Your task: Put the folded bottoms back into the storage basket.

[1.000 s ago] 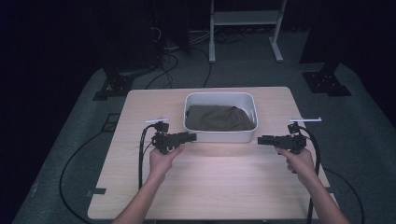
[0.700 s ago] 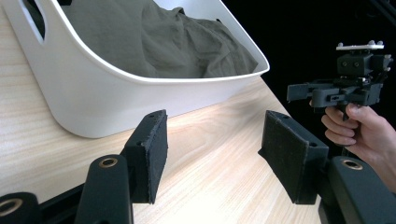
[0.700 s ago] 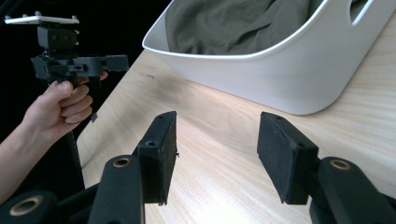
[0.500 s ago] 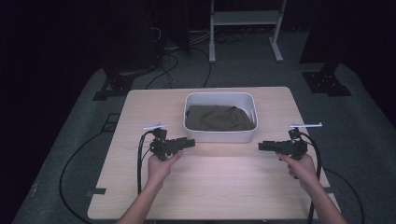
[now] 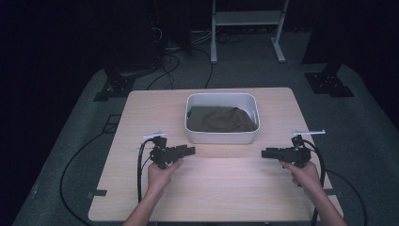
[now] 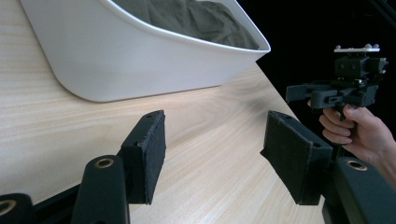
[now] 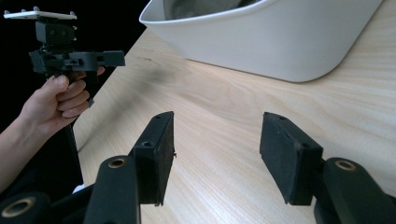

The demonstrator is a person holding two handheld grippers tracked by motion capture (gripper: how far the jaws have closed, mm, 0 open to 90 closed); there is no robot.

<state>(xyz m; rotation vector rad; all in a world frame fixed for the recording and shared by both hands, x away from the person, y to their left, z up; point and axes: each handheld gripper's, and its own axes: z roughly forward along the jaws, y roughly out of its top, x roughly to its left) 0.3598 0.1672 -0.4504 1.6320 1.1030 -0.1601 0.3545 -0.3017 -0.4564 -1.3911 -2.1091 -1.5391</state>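
On the wooden table (image 5: 226, 188), a white tub (image 5: 221, 136) holds crumpled olive cloth (image 5: 219, 118); both grippers (image 5: 188, 151) (image 5: 267, 153) gape empty.

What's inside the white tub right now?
A crumpled dark olive cloth lies in the white tub, covering most of its floor. Anything beneath the cloth is hidden.

Both hands hold a hand-held gripper low over the table (image 5: 226, 188): left hand-held gripper (image 6: 215, 158) and right hand-held gripper (image 7: 217, 156), jaws apart, pointing inward.
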